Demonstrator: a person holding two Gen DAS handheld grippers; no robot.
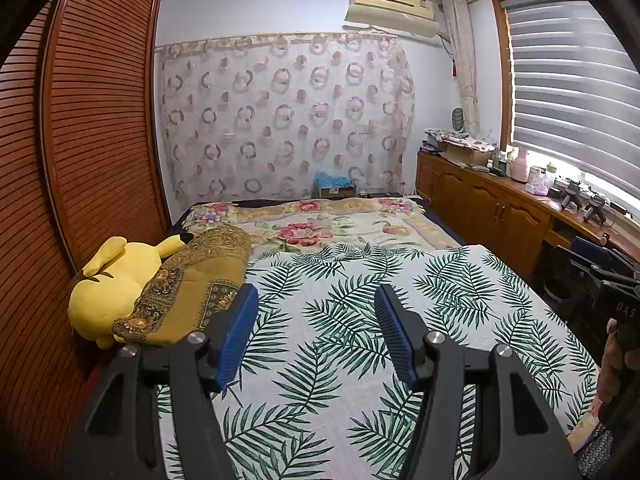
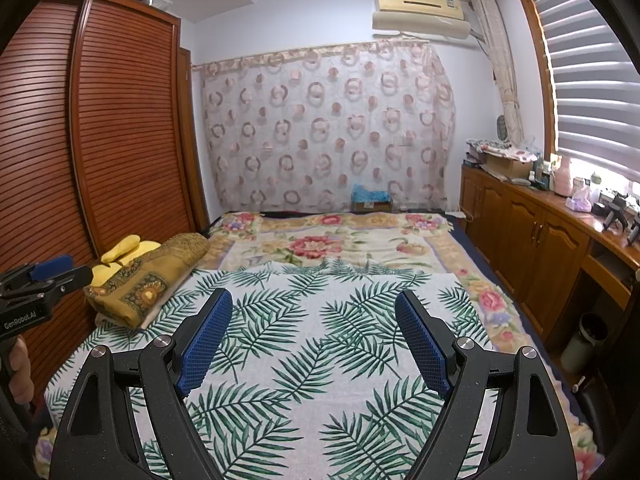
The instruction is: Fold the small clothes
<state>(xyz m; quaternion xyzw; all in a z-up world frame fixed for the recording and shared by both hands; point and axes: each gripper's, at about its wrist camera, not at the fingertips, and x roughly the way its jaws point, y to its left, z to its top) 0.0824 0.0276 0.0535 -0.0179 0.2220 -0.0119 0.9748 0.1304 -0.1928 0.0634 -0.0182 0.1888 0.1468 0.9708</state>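
No small garment can be made out anywhere; only a leaf-print sheet [image 1: 340,320] is seen spread under and ahead of both grippers, with a flowered blanket [image 1: 320,228] beyond it. The yellow plush toy [image 1: 108,284], to the left of the left gripper [image 1: 316,300], is half covered by a folded ochre cloth [image 1: 192,280], and in the right wrist view little more than its ear shows. The lower part of each view is blocked by the gripper's own black arms.

The left gripper is held open with nothing between its blue pads [image 1: 236,332]; the right gripper [image 2: 314,308] is spread wider, likewise empty. Open sheet lies ahead of both. A slatted wardrobe [image 1: 96,120] closes the left side and a wooden cabinet [image 2: 532,240] the right.

"DAS" can be read on the right gripper's body at the left view's edge, "GenRobot.AI" on the left gripper's in the other.
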